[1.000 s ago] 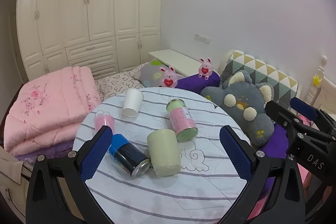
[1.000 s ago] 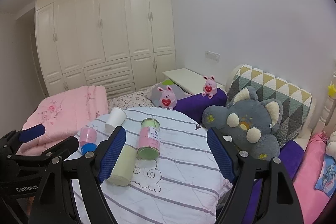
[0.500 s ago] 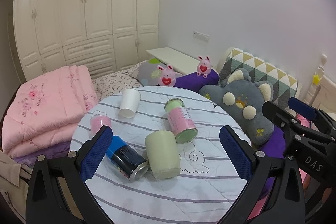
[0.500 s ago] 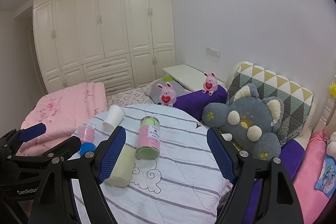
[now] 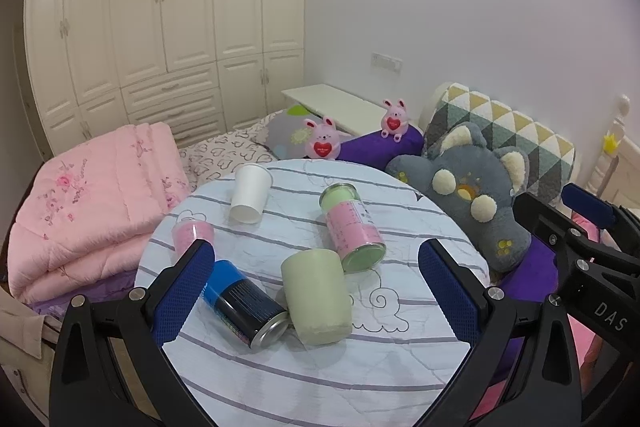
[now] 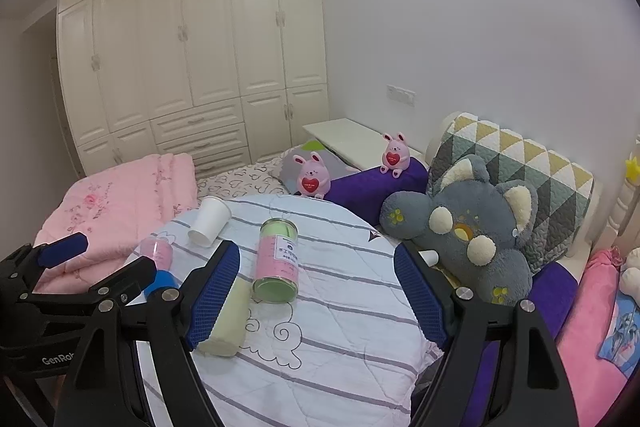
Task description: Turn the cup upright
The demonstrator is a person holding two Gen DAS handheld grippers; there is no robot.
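Observation:
Several containers lie tipped over on a round table with a striped white cloth (image 5: 360, 367). A pale green cup (image 5: 316, 297) lies on its side near the middle; in the right wrist view (image 6: 226, 323) my left finger partly hides it. A white paper cup (image 5: 250, 193) lies on its side at the far left, also seen in the right wrist view (image 6: 209, 221). My left gripper (image 5: 312, 291) is open and empty, hovering above the near side of the table. My right gripper (image 6: 316, 293) is open and empty, to the right of it.
A pink-and-green can (image 5: 352, 227), a blue-and-black can (image 5: 240, 301) and a small pink cup (image 5: 192, 233) also lie on the table. A folded pink quilt (image 5: 92, 203) is to the left. A grey plush toy (image 5: 472, 187) and pillows lie to the right.
Both grippers have drifted slightly, so the table sits a little differently in each view. Nothing on the table has moved and both grippers stay open.

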